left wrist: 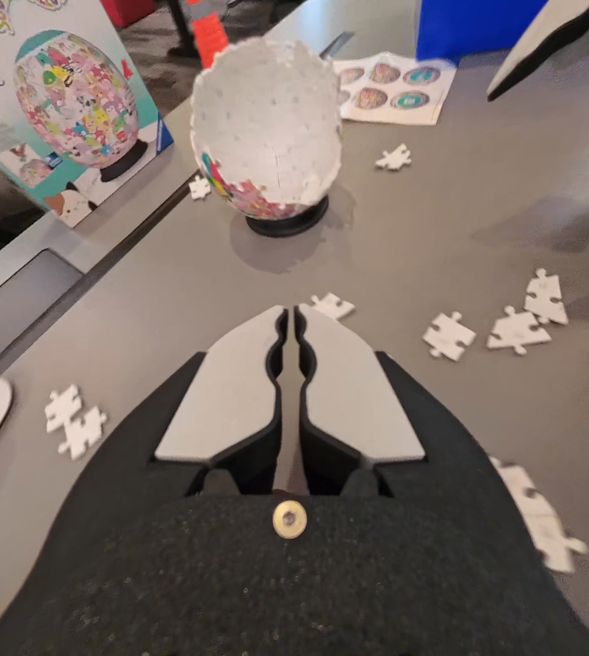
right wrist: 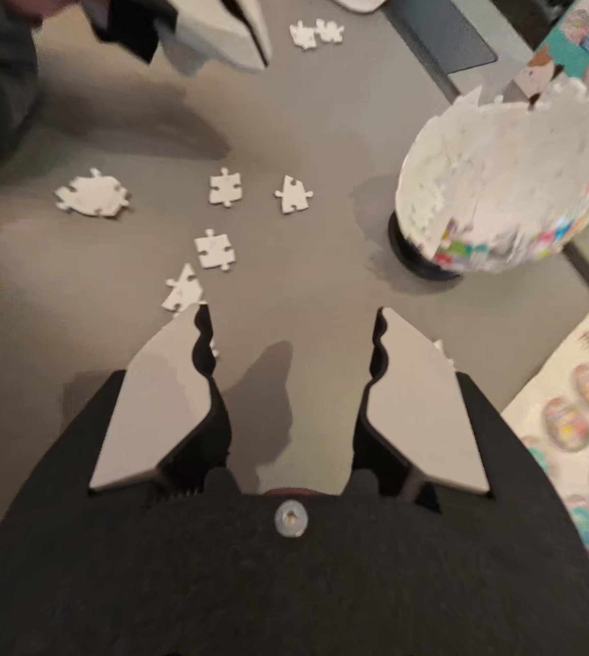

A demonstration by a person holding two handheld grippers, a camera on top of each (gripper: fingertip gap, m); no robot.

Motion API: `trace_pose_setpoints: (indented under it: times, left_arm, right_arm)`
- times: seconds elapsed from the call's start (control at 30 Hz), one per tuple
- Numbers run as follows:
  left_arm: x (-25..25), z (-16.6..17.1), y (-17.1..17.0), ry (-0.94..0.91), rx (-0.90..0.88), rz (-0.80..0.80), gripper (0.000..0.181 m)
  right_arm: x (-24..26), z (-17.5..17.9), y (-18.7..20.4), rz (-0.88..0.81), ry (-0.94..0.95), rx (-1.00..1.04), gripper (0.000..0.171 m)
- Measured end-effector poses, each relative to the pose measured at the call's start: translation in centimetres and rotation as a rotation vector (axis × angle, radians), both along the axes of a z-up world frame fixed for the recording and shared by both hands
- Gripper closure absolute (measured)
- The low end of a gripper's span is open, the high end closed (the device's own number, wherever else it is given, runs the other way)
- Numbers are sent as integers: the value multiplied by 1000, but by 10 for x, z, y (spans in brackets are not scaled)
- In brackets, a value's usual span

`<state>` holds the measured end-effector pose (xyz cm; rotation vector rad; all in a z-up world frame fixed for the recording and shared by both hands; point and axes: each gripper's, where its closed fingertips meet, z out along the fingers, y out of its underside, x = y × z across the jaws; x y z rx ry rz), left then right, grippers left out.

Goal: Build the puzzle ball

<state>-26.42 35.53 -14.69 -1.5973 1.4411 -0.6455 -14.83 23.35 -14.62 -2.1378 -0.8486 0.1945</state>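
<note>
The right gripper, fingers spread and empty, hung nearest a triangular puzzle piece just left of them; the left gripper was pinched empty; the puzzle ball sat ahead-right on the table.

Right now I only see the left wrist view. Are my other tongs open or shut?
Observer: Open. The right tongs stand wide, with only bare table between them.
Operator: Is a piece close to them?
Observer: Yes. One white piece lies right by one fingertip.
Operator: What is the blurry white thing low on my right?
Observer: Several pieces joined into one flat clump, lying on the table.
</note>
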Motion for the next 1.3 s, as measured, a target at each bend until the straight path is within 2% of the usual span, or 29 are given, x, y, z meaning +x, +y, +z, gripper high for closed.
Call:
trace_pose_setpoints:
  times: [0.07,0.1,0.17,0.23,0.37,0.47,0.63,1.03,1.3]
  left_arm:
    - [12,-2,37,-27,-31,-19,150]
    - [20,-2,52,-57,-46,-31,144]
    - [37,0,75,-159,-81,-56,143]
    - [48,-2,82,-248,-147,-93,143]
    - [45,-5,58,-258,-299,-229,143]
    - [38,3,56,-317,-295,-219,146]
    - [33,-1,48,-288,-292,-213,147]
    - [34,-4,47,-267,-293,-213,148]
    - [35,-6,45,-249,-271,-216,149]
  right_arm:
    - [2,9,33,59,-126,-12,85]
    - [2,12,48,84,-170,-32,81]
    - [2,9,72,125,-248,-128,72]
    - [-3,1,88,172,-324,-221,71]
    - [1,-18,108,210,-450,-414,80]
    - [13,-30,107,205,-572,-633,85]
    - [18,-43,102,229,-720,-805,95]
    - [33,-66,105,185,-865,-845,102]
    - [30,-53,105,205,-875,-794,124]
